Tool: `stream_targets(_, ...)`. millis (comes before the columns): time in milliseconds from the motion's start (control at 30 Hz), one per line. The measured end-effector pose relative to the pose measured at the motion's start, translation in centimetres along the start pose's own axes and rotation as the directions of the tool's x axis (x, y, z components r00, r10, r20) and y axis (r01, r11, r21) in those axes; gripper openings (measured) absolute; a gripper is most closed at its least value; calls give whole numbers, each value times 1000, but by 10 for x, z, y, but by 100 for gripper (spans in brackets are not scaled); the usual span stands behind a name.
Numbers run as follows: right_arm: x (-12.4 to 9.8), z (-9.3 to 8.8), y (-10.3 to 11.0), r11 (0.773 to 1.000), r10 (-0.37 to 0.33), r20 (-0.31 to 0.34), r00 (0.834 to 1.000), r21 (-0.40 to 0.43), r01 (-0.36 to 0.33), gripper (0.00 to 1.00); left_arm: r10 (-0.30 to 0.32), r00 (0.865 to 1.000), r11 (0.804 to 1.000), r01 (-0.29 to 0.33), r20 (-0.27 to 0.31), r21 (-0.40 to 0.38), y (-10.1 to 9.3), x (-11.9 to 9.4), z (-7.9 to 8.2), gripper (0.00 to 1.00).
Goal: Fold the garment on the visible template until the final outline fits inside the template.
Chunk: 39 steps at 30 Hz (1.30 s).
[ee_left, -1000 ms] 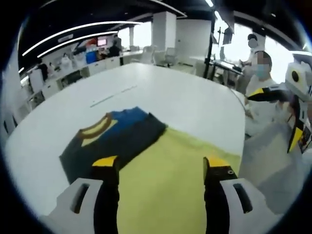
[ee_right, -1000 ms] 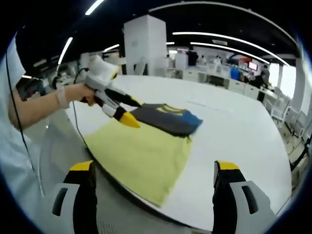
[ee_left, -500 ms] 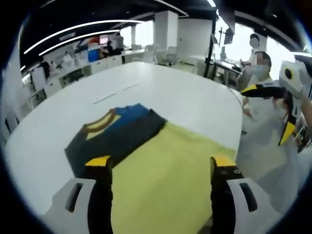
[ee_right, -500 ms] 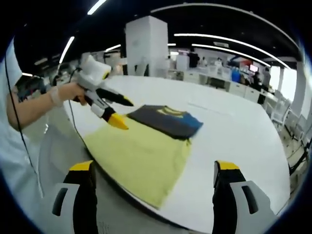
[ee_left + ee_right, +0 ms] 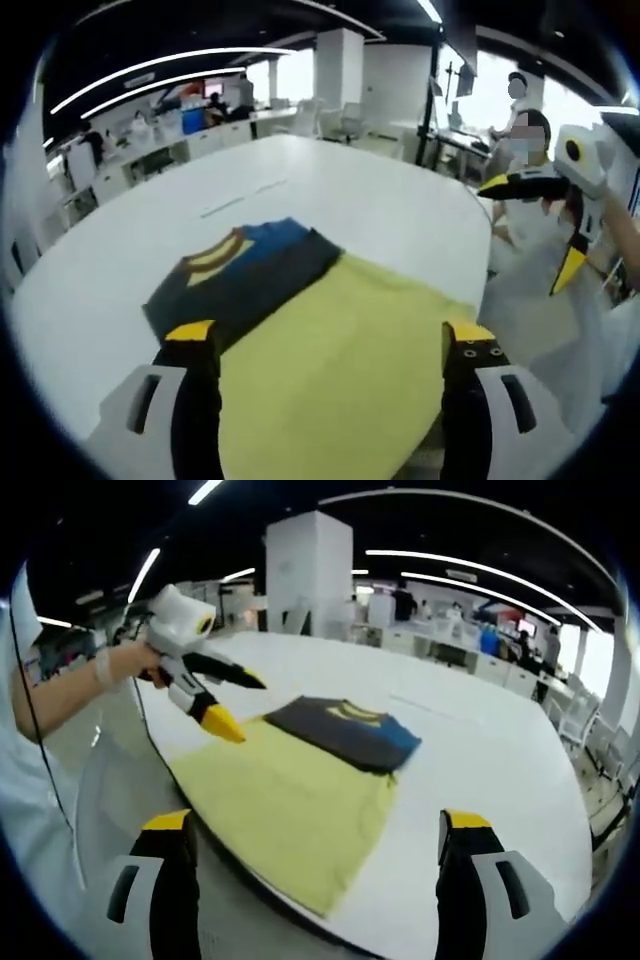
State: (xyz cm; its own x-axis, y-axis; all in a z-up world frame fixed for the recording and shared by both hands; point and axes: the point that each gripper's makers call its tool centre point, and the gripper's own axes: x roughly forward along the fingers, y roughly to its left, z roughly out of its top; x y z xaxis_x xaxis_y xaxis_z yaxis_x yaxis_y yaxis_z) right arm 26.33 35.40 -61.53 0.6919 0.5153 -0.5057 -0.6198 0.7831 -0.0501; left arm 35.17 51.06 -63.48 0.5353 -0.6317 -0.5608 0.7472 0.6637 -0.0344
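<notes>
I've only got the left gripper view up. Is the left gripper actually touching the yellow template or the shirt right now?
Observer: No. In the right gripper view the left gripper hangs in the air above the near corner of the yellow template, jaws open, nothing between them.
Operator: Who's holding it?
Observer: A hand on a bare forearm reaches in from the left of that view.
Operator: And the right gripper?
Observer: Its own view shows its jaws wide open and empty, back from the table edge.
Operator: Does the folded garment sit on the template?
Observer: Only partly: the dark garment overlaps the template's far edge, its blue end lying on the white table.
</notes>
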Motion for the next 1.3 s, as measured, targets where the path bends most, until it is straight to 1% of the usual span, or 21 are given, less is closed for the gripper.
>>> stream_targets(67,2,1,0,1000,2,1,1000,-1,-2,100,2,1000,1000,-2,2,-11,2,-4,-1,87)
stream_targets(300,9,8,1,1000,7,1,1000,-11,-7,100,14,1000,1000,-14,4,-7,8,-14,-5,93)
stream_targets(400,11,10,2,1000,8,-1,1000,-16,-8,100,19,1000,1000,-19,10,-13,10,-18,-5,94)
stream_targets(467,12,11,3,1000,10,-3,1000,-18,-10,100,38,999,999,-38,13,-14,15,-20,-4,94)
stream_targets(567,14,12,5,1000,13,-6,1000,-19,-13,100,40,999,999,-40,14,-15,17,-22,-4,100)
stream_targets(800,18,15,6,1000,11,-8,1000,-19,-11,100,33,999,999,-33,15,-8,17,-27,-4,100)
stream_targets(900,18,15,7,1000,9,-10,1000,-20,-9,100,25,1000,1000,-25,7,-9,17,-29,-7,100)
stream_targets(1100,21,14,8,1000,5,-15,1000,-19,-5,100,39,999,999,-39,19,-12,20,-38,-9,100)
stream_targets(1300,24,17,9,1000,3,-11,1000,-19,-3,100,37,999,999,-37,21,-11,20,-45,-10,100)
